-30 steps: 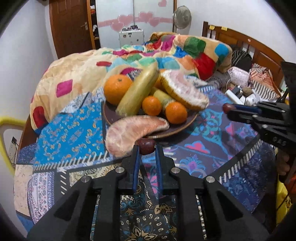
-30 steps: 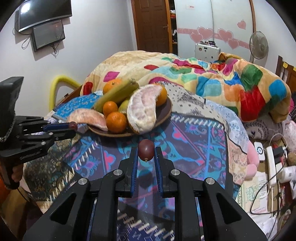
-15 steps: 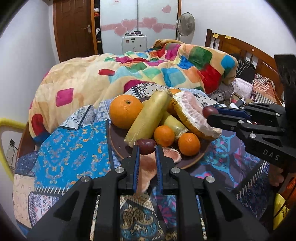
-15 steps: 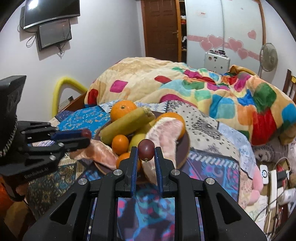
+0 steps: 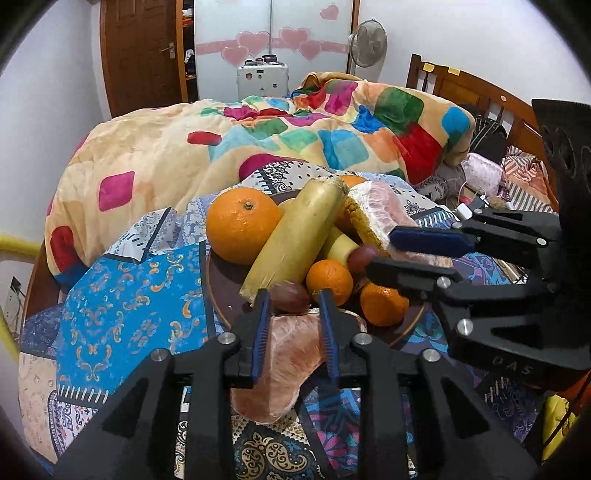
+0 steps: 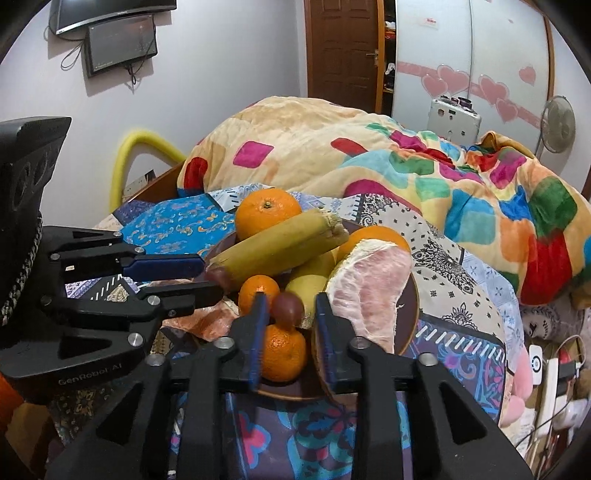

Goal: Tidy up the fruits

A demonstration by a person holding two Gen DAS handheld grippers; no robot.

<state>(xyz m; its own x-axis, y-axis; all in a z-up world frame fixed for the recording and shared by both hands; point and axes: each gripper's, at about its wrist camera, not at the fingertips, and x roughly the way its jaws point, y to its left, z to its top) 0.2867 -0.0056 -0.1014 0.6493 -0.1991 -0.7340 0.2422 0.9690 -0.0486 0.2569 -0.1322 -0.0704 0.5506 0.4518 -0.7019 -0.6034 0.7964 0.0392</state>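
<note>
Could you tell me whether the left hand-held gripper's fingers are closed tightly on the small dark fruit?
No, the left hand-held gripper is open, its fingers clearly apart from the dark fruit.

A bedroom with pale walls is shown. A brown wooden door (image 6: 341,51) is set beside a white wardrobe (image 5: 273,33) decorated with pink hearts. A standing fan (image 5: 367,38) is placed near a wooden headboard (image 5: 476,92). Two dark screens (image 6: 120,44) are mounted on the wall. The bed is covered by a multicoloured quilt (image 5: 258,140).
</note>
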